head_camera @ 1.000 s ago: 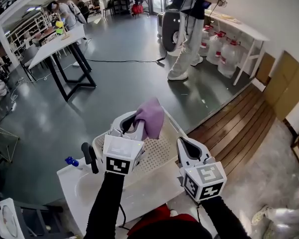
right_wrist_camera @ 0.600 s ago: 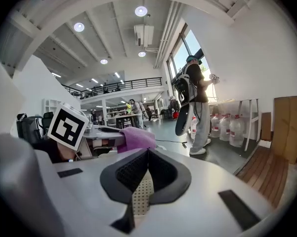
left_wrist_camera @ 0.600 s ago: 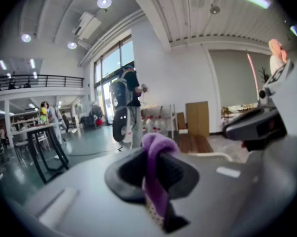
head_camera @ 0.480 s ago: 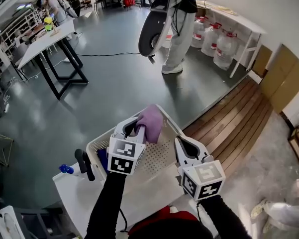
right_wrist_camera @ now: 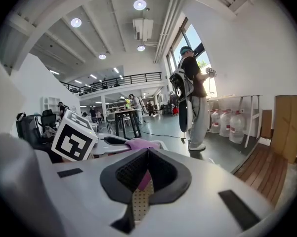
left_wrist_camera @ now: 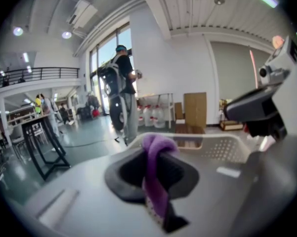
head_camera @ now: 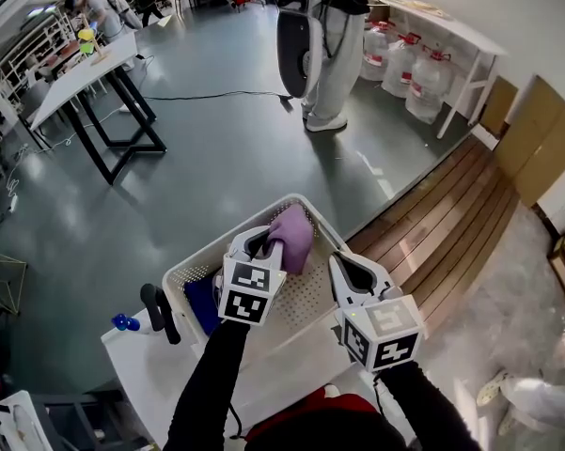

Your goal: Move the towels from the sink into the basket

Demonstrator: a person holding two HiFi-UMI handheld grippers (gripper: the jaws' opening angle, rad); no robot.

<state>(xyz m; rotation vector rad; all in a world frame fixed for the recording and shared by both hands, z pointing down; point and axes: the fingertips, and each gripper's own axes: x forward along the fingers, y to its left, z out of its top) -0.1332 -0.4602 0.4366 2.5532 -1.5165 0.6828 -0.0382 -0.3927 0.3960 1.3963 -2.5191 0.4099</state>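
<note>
My left gripper [head_camera: 263, 244] is shut on a purple towel [head_camera: 292, 237] and holds it over the white perforated basket [head_camera: 312, 294]. In the left gripper view the purple towel [left_wrist_camera: 155, 174] hangs pinched between the dark jaws, with the basket's rim [left_wrist_camera: 222, 146] just beyond. A blue towel [head_camera: 203, 305] lies in the basket's left corner. My right gripper [head_camera: 344, 264] hovers at the basket's right side, its jaws together with nothing in them. Its own view shows the purple towel [right_wrist_camera: 140, 143] past the closed jaws. The white sink unit [head_camera: 160, 383] lies below left; its bowl is mostly hidden by my arms.
A black faucet [head_camera: 158, 308] and a small blue object [head_camera: 122, 322] stand at the sink's left edge. Beyond lie a grey floor, a black-legged table [head_camera: 85, 73], a standing person [head_camera: 324, 54], water jugs [head_camera: 423, 87] and a wooden floor strip [head_camera: 451, 224] on the right.
The left gripper has come down with the purple towel, from above the basket's far rim to low over its inside. The right gripper has kept its place beside it.
</note>
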